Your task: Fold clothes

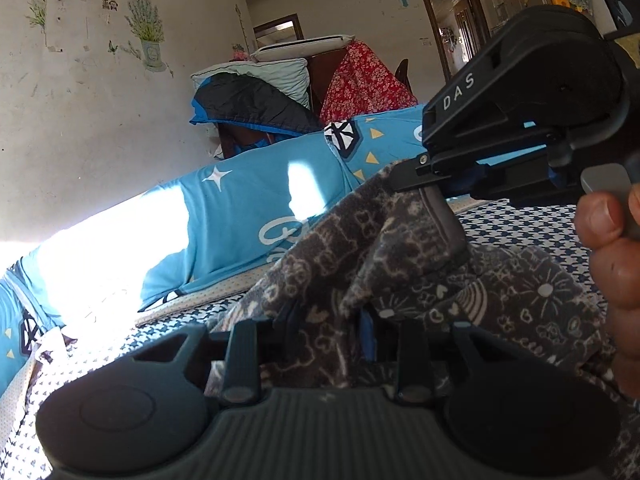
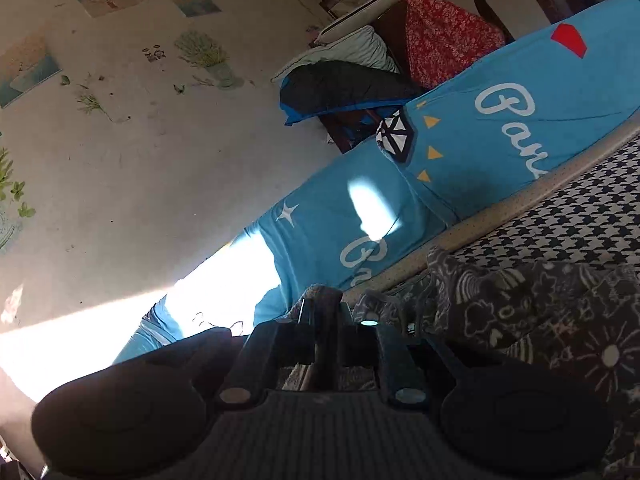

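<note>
A dark grey fleece garment [image 1: 360, 248] with pale cartoon prints lies bunched on the houndstooth bed cover [image 1: 516, 224]. My left gripper [image 1: 328, 320] is shut on a raised fold of it; the cloth hides the fingertips. The right gripper [image 1: 444, 220] reaches in from the upper right of the left wrist view and pinches the same garment a little farther along. In the right wrist view my right gripper [image 2: 322, 316] is shut on the garment's edge [image 2: 520, 320], which spreads to the right over the cover [image 2: 560, 224].
A blue duvet [image 1: 256, 208] with white lettering lies along the bed's far side, also in the right wrist view [image 2: 480, 140]. Behind it stand pillows [image 1: 256, 76], a dark jacket [image 1: 248, 104] and a red floral cloth [image 1: 364, 80]. A bright sun patch falls at left.
</note>
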